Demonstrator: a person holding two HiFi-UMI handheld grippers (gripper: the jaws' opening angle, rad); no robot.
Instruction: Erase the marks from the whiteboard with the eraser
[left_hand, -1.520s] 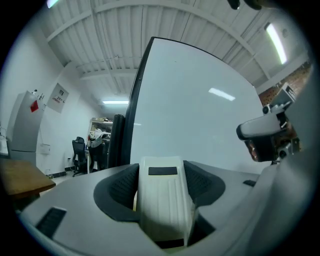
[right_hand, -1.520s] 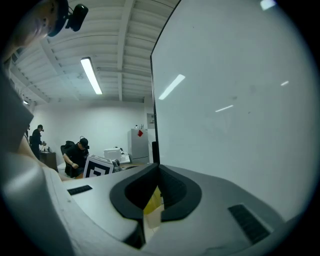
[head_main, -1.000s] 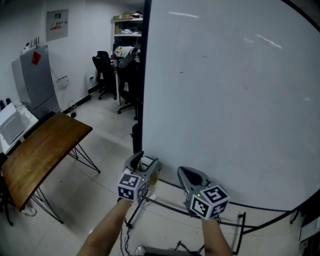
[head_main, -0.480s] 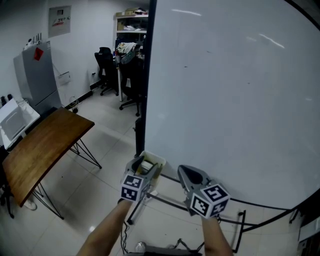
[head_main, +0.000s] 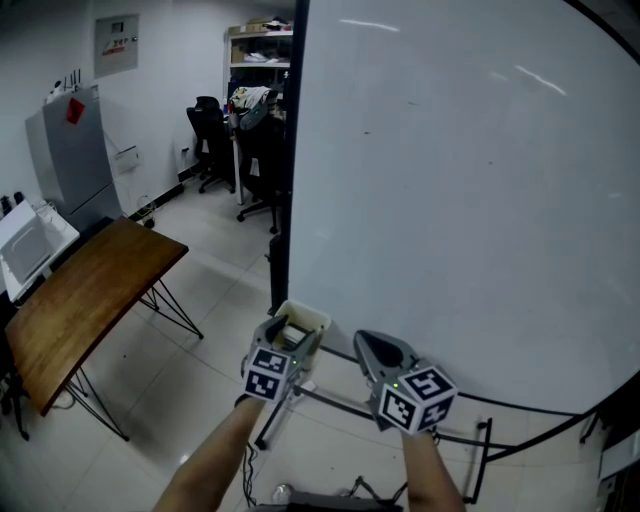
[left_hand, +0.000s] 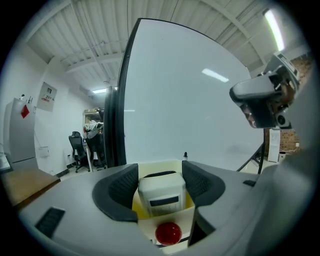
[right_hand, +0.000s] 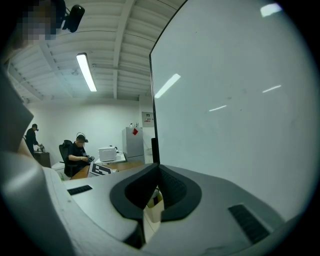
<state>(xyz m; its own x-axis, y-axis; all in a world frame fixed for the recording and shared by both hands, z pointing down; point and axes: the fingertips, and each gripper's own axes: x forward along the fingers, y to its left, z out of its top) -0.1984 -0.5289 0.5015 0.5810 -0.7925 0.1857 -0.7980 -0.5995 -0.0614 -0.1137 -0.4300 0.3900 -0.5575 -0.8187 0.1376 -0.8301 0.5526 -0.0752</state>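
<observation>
Left gripper (head_main: 289, 338) has nudged up and right over the last second, toward the lower left corner of the whiteboard (head_main: 480, 220). The cream box (head_main: 304, 317) hanging there now shows in full, where a second ago only a sliver of it did. Right gripper (right_hand: 156, 175) has barely shifted and sits low centre in the head view. Its jaws are pressed together with nothing between them.

Left gripper view: the eraser (left_hand: 161, 192) stands upright in the box, dead centre between my jaws. Both pads look to be against its sides, so I read that as clamped on it, not yet lifted. A red ball (left_hand: 168, 233) sits at the box's front edge, below the eraser.

Meaning for the task: pickup is about done, wiping hasn't started. Board is mostly clean, with just a few faint specks (head_main: 366, 132) in the upper middle of the head view. Next move, as I judge it, is pulling the eraser straight up out of the box without snagging the walls, then reaching up to those specks.
</observation>
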